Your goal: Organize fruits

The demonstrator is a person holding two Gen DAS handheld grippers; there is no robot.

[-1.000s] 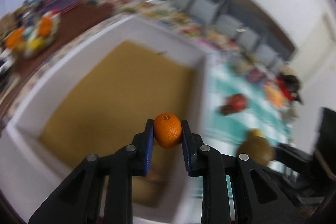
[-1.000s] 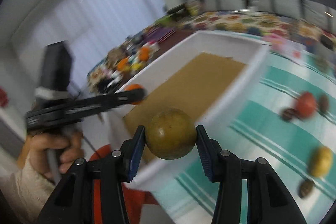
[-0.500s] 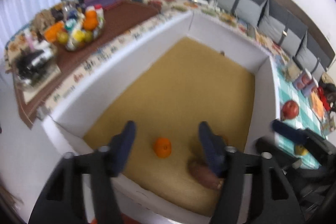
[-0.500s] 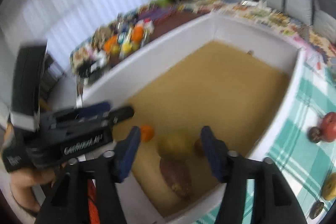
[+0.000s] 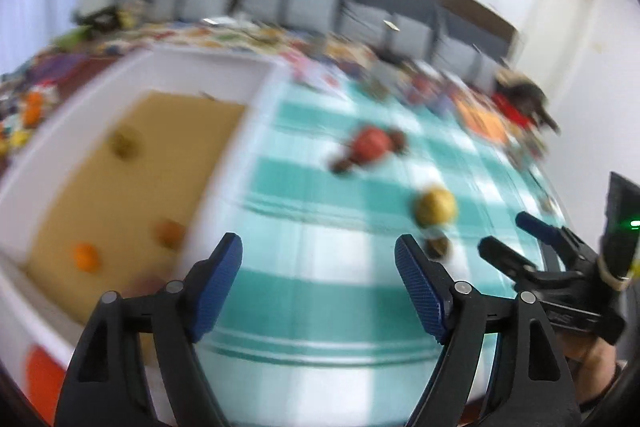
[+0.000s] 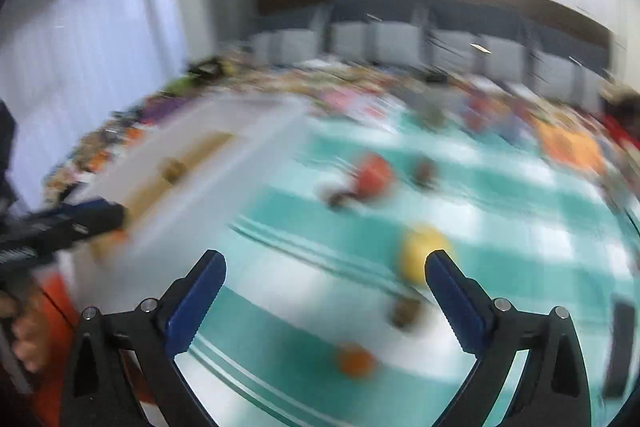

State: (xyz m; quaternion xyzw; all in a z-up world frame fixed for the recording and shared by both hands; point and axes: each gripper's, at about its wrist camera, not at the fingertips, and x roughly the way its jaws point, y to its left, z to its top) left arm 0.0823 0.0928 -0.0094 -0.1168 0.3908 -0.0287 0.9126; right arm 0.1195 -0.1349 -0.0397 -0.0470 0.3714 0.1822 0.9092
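My left gripper [image 5: 318, 259] is open and empty above the teal checked cloth [image 5: 320, 291]. My right gripper [image 6: 326, 271] is open and empty too; it also shows at the right edge of the left wrist view [image 5: 516, 239]. In the white box [image 5: 168, 67] on the left lie an orange [image 5: 85, 256], a brownish fruit [image 5: 170, 233] and a greenish fruit [image 5: 125, 143]. On the cloth lie a red fruit [image 5: 372, 143], a yellow fruit [image 5: 435, 207] and small dark fruits [image 5: 438, 247]. The right wrist view shows the yellow fruit [image 6: 422, 253] and a small orange [image 6: 354, 359]. Both views are blurred.
A cluttered table with colourful items [image 5: 24, 115] lies left of the box. Grey sofa cushions [image 5: 304, 3] line the far wall. More clutter [image 5: 512, 107] sits at the cloth's far right. My left gripper shows at the left of the right wrist view [image 6: 72, 219].
Both grippers opened over the box and dropped the orange and the greenish fruit into it. Both have since swung right, over the teal cloth.
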